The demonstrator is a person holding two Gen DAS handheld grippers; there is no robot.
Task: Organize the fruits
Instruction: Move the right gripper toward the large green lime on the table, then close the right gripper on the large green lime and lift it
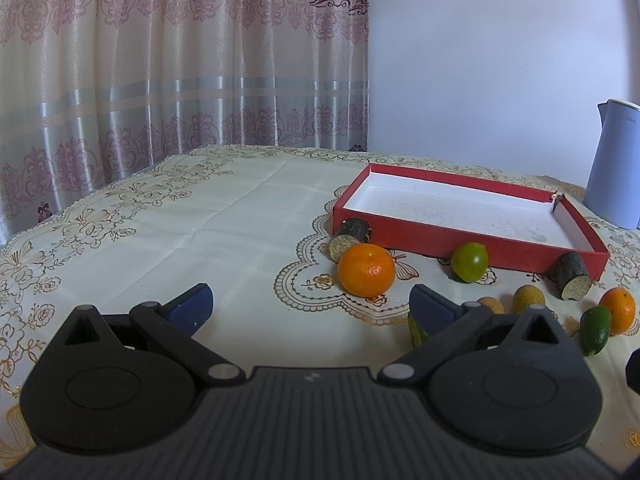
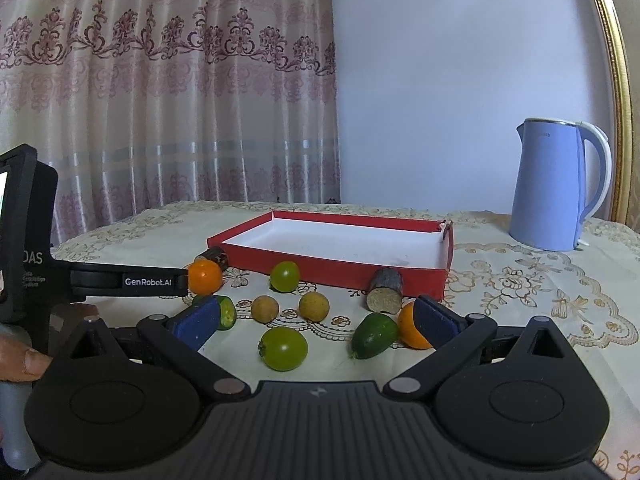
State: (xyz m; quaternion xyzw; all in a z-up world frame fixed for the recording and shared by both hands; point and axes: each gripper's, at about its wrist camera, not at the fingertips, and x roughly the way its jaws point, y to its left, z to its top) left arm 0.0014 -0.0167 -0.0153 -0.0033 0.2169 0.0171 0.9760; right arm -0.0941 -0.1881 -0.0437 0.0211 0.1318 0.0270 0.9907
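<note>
A red box (image 1: 472, 236) (image 2: 340, 266) with a white inside lies open on the table. Fruits lie in front of it: an orange (image 1: 366, 270) (image 2: 205, 277), a green round fruit (image 1: 469, 262) (image 2: 285, 276), two dark cut cane pieces (image 1: 351, 237) (image 1: 573, 276), two small brown-yellow fruits (image 2: 265, 309) (image 2: 314, 306), another green round fruit (image 2: 284, 348), a green oblong fruit (image 2: 374, 335) and a second orange (image 2: 410, 330). My left gripper (image 1: 310, 306) is open and empty, short of the first orange. My right gripper (image 2: 316, 322) is open and empty above the fruit cluster.
A blue electric kettle (image 2: 556, 186) (image 1: 614, 164) stands at the back right of the table. A patterned curtain hangs behind the table, with a white wall to its right. The left gripper's body (image 2: 128, 280) shows in the right wrist view, beside the first orange.
</note>
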